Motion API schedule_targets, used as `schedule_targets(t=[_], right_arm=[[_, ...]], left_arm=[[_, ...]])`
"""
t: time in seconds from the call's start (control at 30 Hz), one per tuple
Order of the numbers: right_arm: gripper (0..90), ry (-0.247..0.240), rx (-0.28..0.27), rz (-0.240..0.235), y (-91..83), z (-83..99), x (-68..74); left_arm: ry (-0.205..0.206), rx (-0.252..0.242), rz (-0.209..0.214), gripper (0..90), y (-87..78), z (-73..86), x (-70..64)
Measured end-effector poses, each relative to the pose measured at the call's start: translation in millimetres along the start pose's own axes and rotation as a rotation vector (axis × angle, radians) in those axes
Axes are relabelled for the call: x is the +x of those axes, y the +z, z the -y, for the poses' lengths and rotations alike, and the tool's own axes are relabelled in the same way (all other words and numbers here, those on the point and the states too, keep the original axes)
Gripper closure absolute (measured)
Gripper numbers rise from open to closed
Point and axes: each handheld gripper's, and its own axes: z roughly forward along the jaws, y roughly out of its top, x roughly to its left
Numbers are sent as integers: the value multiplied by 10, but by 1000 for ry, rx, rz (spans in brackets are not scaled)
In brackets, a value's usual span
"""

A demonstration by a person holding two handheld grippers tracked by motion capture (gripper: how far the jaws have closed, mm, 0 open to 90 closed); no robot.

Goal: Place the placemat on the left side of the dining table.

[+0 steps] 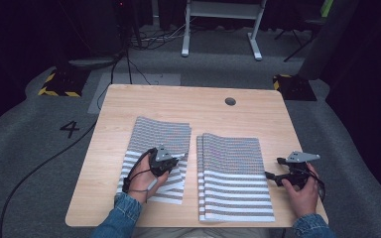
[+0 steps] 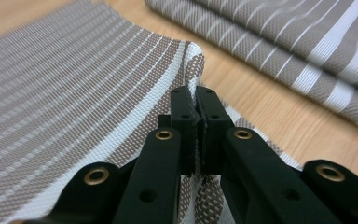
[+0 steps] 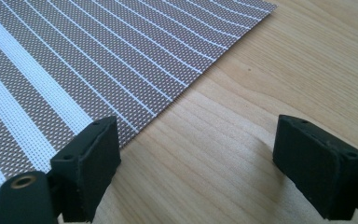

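At the left mat's [image 1: 154, 148] right edge, your left gripper [image 2: 196, 109] is clenched on a raised pinch of weave, so its lift is barely begun. Your right gripper [image 3: 196, 163] gapes over bare table [image 3: 242, 93] beside the second mat [image 3: 74, 60]. Two mats, both ungathered.

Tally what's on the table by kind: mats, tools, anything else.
Striped woven mat piles: 2, a left pile and a right pile; layers within each too close to count.
Tools: 2, left tool shut on the left pile's edge, right tool open.
Total: 4.
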Motion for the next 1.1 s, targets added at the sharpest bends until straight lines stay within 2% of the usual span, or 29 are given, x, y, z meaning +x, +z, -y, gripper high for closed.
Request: schedule_targets(t=[0.03,0.1,0.13,0.17,0.23,0.3,0.4,0.67,0.73,0.77,0.9,0.93,1.03,1.1], right_arm=[[150,-1,0,0,0,0,0],[150,-1,0,0,0,0,-1],[150,0,0,0,0,0,-1],[150,-1,0,0,0,0,-1],[150,-1,0,0,0,0,-1],[150,0,0,0,0,0,-1],[150,-5,1,0,0,1,-3],[150,-1,0,0,0,0,-1],[150,-1,0,0,0,1,-1],[150,-1,0,0,0,1,-1],[150,-2,1,0,0,1,-2],[150,-5,1,0,0,1,-3],[150,1,0,-1,0,1,0],[150,-1,0,0,0,1,-1]], left_arm=[[5,-38,-4,871,-68,-28,14],[10,-75,-12,873,-200,-76,52],[-2,-95,-10,873,-244,-90,57],[6,-120,-26,873,-330,-117,87],[15,-152,-39,872,-446,-149,120],[32,-176,-71,870,-553,-171,143],[30,-217,-104,869,-701,-188,209],[-48,-328,-224,860,-1122,-56,536],[-64,-345,-274,857,-1239,4,622],[-84,-351,-285,856,-1277,33,651],[-97,-327,-384,855,-1411,137,783],[-104,-317,-397,853,-1440,163,813],[-116,-280,-440,841,-1508,228,880],[-134,-230,-505,825,-1563,279,937]])
